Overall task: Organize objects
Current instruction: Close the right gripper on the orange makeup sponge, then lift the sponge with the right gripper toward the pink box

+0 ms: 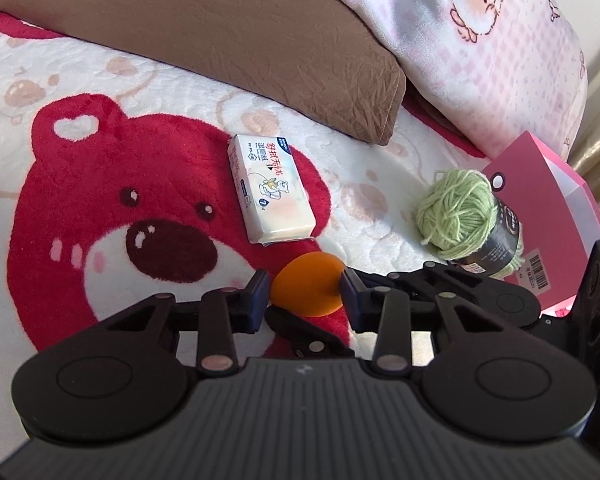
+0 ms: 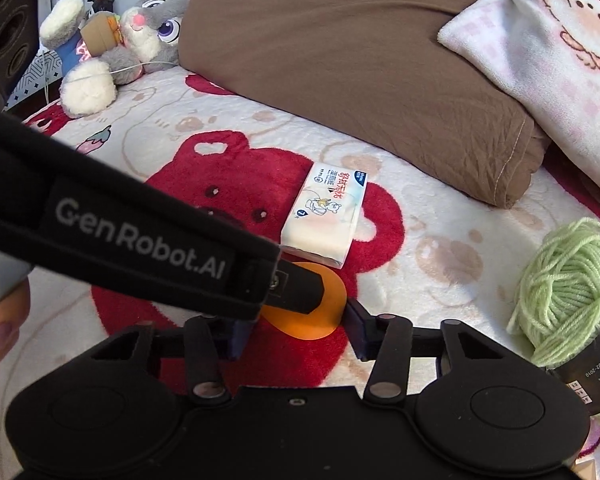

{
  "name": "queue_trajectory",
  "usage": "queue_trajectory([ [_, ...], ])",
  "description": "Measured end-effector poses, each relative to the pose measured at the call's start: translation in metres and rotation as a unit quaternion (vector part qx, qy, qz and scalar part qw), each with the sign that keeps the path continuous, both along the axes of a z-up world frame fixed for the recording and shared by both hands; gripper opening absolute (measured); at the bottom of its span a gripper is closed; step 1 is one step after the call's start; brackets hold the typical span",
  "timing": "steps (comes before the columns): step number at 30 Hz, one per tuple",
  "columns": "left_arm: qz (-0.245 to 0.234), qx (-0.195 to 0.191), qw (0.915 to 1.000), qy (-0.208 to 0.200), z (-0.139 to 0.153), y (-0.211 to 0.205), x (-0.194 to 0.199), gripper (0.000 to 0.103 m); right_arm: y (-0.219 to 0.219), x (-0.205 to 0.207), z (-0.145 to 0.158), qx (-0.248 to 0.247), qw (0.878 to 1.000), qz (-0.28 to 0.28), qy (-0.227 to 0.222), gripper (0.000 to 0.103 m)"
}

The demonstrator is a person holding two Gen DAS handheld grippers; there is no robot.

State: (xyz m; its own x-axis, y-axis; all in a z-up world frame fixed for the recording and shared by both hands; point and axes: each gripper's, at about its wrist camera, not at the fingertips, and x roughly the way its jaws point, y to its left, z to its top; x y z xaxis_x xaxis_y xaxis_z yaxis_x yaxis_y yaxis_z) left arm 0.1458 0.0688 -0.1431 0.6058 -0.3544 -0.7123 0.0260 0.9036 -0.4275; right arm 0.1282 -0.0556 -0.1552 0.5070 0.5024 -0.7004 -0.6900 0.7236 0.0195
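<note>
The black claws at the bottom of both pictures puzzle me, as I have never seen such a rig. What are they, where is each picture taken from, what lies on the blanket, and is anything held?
They are two hand-held grippers, one in each of a person's hands. Each has a camera looking along its two fingers. One picture comes from the left gripper, the other from the right gripper.

On the bear blanket lie a tissue pack, a ball of green yarn and an orange sponge. A brown pillow lies behind them and a pink bag to the side.

The left gripper is shut on the sponge. The right gripper's fingers stand on either side of the same sponge. The left gripper hides one side, so I cannot tell whether they press it.
</note>
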Motion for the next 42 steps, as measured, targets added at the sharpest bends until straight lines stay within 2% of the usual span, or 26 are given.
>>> queue_trajectory([
  [2, -0.002, 0.002, 1.0000, 0.005, 0.003, -0.002, -0.002, 0.037, -0.002, -0.001, 0.003, 0.005, 1.000, -0.004, 0.007, 0.050],
  [6, -0.011, 0.031, 0.9994, 0.012, 0.014, -0.014, -0.010, 0.037, -0.003, -0.009, 0.011, -0.002, 1.000, -0.002, 0.014, 0.050],
  [12, -0.023, 0.046, 0.9986, 0.015, 0.026, -0.026, -0.023, 0.037, -0.019, -0.016, 0.022, 0.016, 0.999, -0.012, 0.039, 0.050],
  [17, -0.034, 0.042, 0.9982, 0.028, 0.031, -0.036, -0.033, 0.037, -0.031, -0.025, 0.030, 0.008, 0.998, -0.024, 0.062, 0.050],
  [24, -0.052, 0.060, 0.9956, 0.049, 0.052, -0.062, -0.044, 0.037, -0.049, -0.038, 0.048, -0.004, 0.996, -0.027, 0.081, 0.050],
  [30, -0.054, 0.039, 0.9961, 0.059, 0.074, -0.085, -0.049, 0.037, -0.071, -0.042, 0.075, -0.023, 0.995, -0.042, 0.092, 0.051],
  [36, -0.069, 0.034, 0.9942, 0.076, 0.100, -0.110, -0.052, 0.037, -0.095, -0.044, 0.100, -0.030, 0.992, -0.050, 0.111, 0.051],
  [42, -0.094, 0.031, 0.9912, 0.088, 0.131, -0.134, -0.056, 0.037, -0.116, -0.051, 0.129, -0.048, 0.992, -0.045, 0.105, 0.051],
])
